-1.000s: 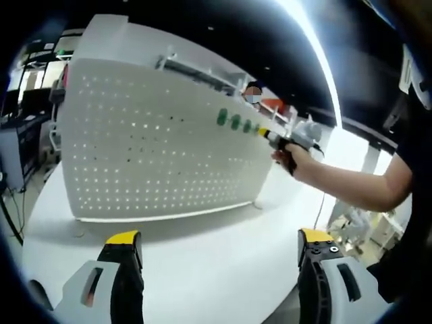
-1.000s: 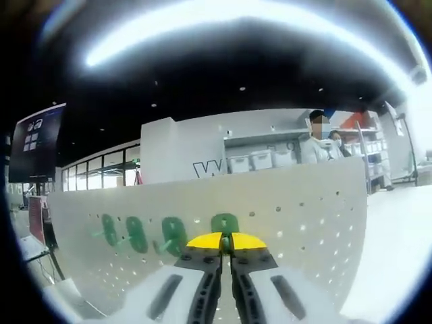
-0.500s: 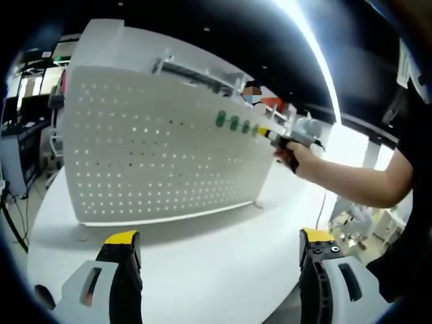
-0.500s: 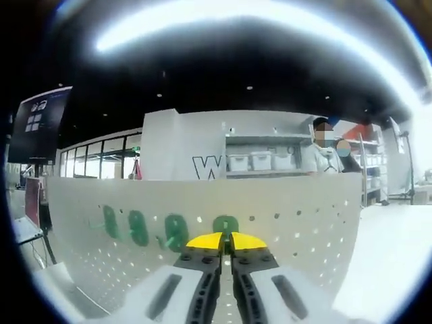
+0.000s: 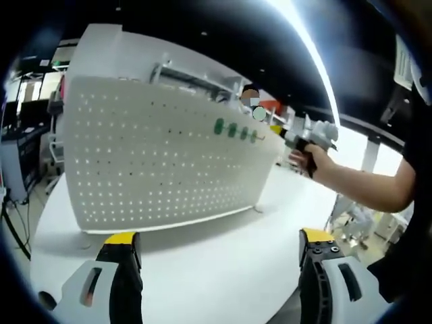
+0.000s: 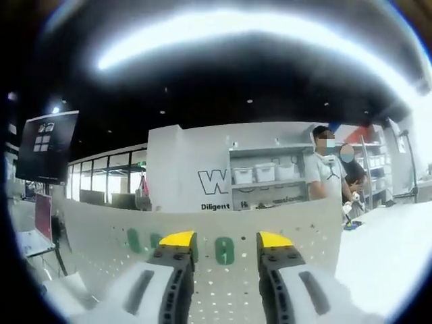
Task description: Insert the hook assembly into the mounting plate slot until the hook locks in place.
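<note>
Right gripper [image 6: 225, 238] just popped its jaws apart, backing off the green hook [image 6: 224, 250].
Left gripper [image 5: 219, 237] hangs wide open, empty; next, check it's locked in the pegboard [image 5: 148, 162].

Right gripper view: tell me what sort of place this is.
Probably an open office or lab showroom: a white pegboard with green hooks stands on a white table, storage bins on shelves line the back wall, and people stand nearby.
</note>
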